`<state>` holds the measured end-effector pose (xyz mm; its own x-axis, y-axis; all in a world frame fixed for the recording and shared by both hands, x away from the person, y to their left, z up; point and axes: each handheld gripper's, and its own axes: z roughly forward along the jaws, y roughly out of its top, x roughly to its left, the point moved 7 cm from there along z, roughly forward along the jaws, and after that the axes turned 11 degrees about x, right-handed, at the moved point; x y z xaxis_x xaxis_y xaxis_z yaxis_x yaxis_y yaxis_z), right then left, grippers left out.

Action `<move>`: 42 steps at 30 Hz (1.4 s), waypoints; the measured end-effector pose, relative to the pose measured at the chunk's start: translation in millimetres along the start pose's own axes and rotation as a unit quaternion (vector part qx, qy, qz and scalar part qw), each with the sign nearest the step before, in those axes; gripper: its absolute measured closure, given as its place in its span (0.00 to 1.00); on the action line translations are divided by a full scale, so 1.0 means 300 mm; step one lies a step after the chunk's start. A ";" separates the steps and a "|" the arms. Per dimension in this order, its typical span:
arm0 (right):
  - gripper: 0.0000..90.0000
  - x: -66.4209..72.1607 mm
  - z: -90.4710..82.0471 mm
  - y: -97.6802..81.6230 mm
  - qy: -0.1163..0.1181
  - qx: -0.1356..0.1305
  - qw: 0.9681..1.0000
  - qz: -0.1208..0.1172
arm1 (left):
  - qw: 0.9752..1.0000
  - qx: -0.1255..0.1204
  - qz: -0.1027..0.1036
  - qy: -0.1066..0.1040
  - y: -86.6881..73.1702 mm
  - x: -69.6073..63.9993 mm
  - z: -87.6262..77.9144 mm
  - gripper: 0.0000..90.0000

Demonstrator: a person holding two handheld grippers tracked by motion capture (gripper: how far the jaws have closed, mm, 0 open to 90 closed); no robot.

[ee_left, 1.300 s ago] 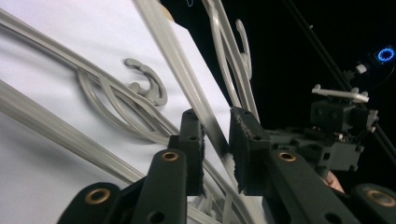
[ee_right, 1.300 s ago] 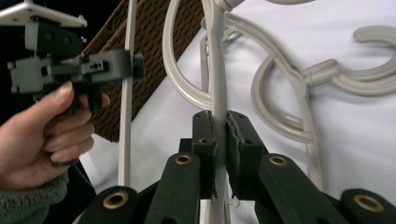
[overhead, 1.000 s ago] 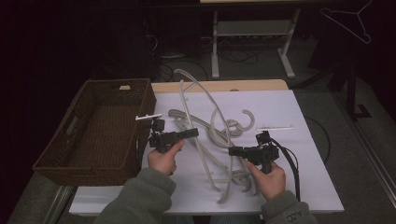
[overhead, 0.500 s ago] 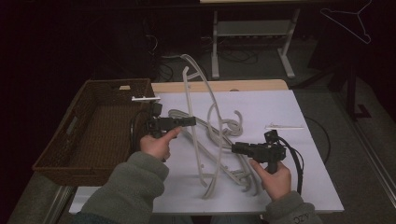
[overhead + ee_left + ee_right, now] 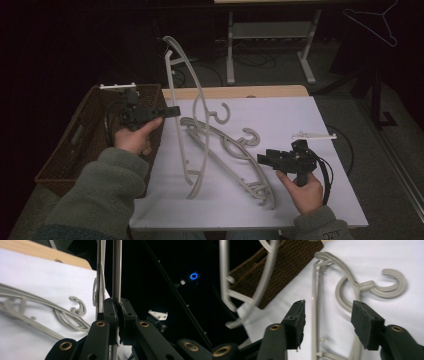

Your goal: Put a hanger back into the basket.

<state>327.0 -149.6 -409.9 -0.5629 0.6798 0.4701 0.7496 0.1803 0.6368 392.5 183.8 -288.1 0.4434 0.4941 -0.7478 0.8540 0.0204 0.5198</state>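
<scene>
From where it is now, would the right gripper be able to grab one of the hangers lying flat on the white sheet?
Probably yes. The right gripper stands open, its jaws having just been opening, right beside the flat hangers, with nothing between. The left gripper holds another hanger clear.

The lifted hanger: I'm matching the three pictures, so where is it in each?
High view: lifted hanger stands left of centre, clamped by the left claw.
Left gripper view: its bar rises at centre.
Right gripper view: upper left, over the basket.
Shared landmark: the white sheet.
</scene>
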 end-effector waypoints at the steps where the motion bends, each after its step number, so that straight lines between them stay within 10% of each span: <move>1: 0.45 -0.004 -0.002 0.000 -0.007 0.000 1.000 -0.006 | 1.000 -0.002 -0.001 -0.002 0.007 0.001 -0.021 0.95; 20: 0.39 -0.064 -0.012 -0.010 -0.052 0.000 0.999 0.000 | 0.998 -0.054 -0.004 0.033 0.142 0.054 -0.352 0.95; 33: 0.38 -0.077 -0.019 -0.013 -0.061 -0.004 0.998 0.003 | 0.992 -0.092 -0.042 0.071 0.168 0.216 -0.562 0.95; 42: 0.38 -0.071 -0.022 -0.013 -0.062 -0.006 0.998 0.004 | 0.988 -0.082 -0.075 0.107 0.165 0.354 -0.568 0.95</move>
<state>333.9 -169.6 -418.3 -0.5096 0.7635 0.3968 0.7488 0.1663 0.6416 435.3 385.3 -271.5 0.2327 0.6477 -0.7255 0.8422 0.2389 0.4834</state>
